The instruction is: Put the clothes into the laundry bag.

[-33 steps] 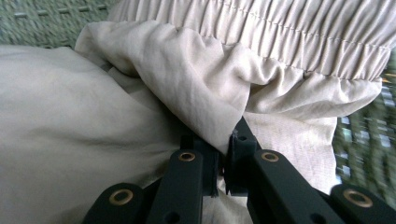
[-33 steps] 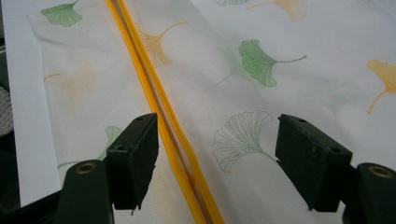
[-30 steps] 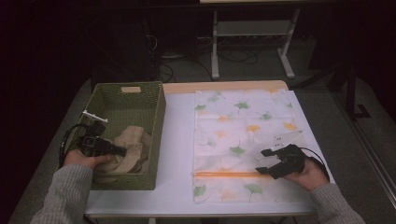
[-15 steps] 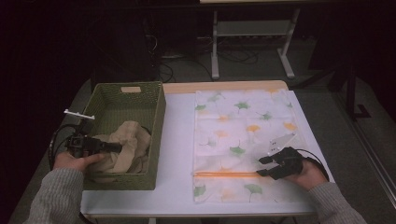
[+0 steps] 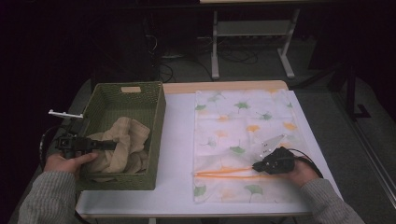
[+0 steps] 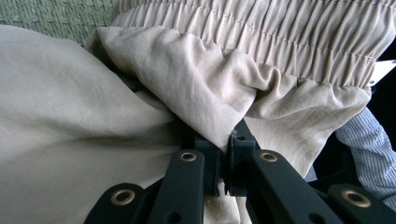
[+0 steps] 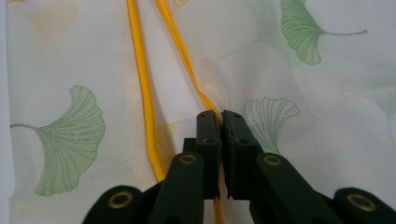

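Both tools gripping, garment about to go into the mesh bag.

The left tool (image 6: 224, 154) is clamped on a fold of the beige garment (image 5: 122, 142), which sits in the green basket (image 5: 159, 116). The right tool (image 7: 220, 133), jaws just closing, pinches the bag (image 5: 243, 121) at its orange zipper (image 7: 140, 88) on the counter (image 5: 177, 140). Best to lift that edge high, keeping the mouth wide, before carrying the garment across.

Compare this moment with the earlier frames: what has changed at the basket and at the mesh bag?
The right gripper has just been closing and now pinches the mesh bag at its orange zipper. The left gripper, clamped on the beige garment, drew it slightly up and toward the basket wall. Basket and bag stayed put.
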